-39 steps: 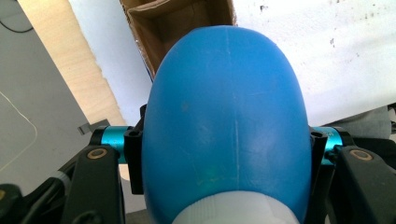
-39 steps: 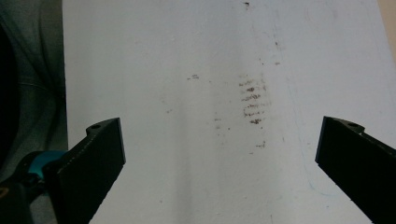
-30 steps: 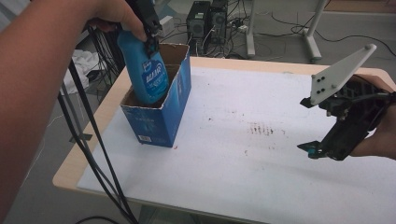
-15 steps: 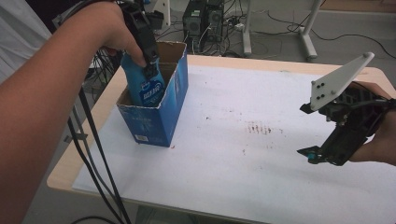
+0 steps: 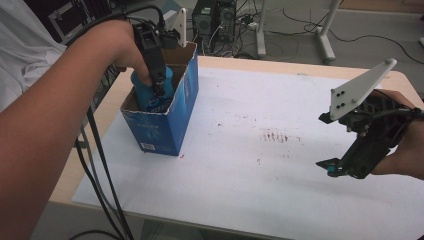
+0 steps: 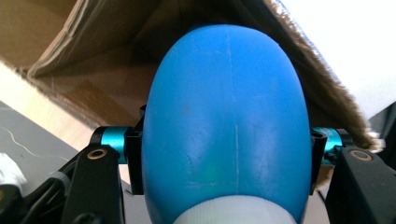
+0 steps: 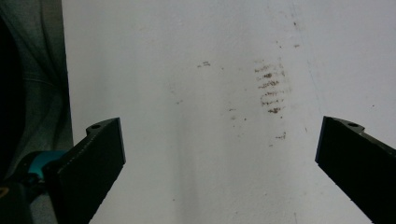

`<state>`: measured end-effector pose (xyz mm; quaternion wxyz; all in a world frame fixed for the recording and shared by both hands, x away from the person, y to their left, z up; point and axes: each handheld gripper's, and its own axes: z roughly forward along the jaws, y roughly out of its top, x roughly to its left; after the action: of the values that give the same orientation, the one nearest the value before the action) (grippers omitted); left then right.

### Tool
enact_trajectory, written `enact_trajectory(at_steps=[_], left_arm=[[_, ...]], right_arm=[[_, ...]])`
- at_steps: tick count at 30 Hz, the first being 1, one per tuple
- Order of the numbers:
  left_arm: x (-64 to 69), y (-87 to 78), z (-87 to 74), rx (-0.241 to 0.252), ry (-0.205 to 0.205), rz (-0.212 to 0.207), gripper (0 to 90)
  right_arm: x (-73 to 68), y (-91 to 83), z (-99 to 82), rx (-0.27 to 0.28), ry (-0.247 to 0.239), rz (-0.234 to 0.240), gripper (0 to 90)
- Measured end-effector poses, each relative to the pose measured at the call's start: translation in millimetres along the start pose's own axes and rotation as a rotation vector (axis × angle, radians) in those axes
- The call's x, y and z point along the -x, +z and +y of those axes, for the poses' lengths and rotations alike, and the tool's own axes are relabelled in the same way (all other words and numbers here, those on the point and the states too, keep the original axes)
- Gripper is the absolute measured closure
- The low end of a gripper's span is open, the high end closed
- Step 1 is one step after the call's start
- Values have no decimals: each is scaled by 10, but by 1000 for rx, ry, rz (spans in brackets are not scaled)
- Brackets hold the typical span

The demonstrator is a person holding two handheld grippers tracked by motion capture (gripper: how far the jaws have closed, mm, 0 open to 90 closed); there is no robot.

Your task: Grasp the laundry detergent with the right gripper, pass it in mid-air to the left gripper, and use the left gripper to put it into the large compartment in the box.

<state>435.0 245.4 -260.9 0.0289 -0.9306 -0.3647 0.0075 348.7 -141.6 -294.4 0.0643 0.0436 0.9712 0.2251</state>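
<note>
Bottle (image 5: 150,92), blue, has sunk deeper into the cardboard box (image 5: 170,122), left gripper (image 5: 159,90) jaws clamped on it; right gripper (image 5: 334,167) jaws wide apart; release looks next.

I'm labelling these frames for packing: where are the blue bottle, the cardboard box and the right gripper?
blue bottle (image 6: 226,126): left gripper view, middle of its rounded body.
cardboard box (image 5: 165,131): high view, blue outer front wall.
right gripper (image 7: 219,172): right gripper view, midway between its open jaws.
</note>
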Motion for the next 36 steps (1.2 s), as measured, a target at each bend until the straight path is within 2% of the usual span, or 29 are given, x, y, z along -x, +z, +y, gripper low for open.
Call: enact_trajectory(at_steps=[6, 14, 19, 26, 31, 36], left_arm=[[4, 130, 10, -1, 69, -4, 391], [-6, 279, 16, 0, 118, -10, 390], [-31, 331, 6, 24, 121, -24, 390], [-43, 339, 2, 20, 128, -31, 389], [-74, 340, 9, 33, 90, -56, 382], [-70, 317, 18, 31, 100, -58, 339]], right_arm=[[13, 31, -3, -3, 0, 4, 6], [17, 49, 11, -6, 1, 6, 6], [17, 57, 0, -13, 10, 8, 6], [24, 69, 2, -8, 5, 10, 6], [27, 69, 0, -7, 7, 8, 6], [30, 63, -12, -10, 9, 6, 6]])
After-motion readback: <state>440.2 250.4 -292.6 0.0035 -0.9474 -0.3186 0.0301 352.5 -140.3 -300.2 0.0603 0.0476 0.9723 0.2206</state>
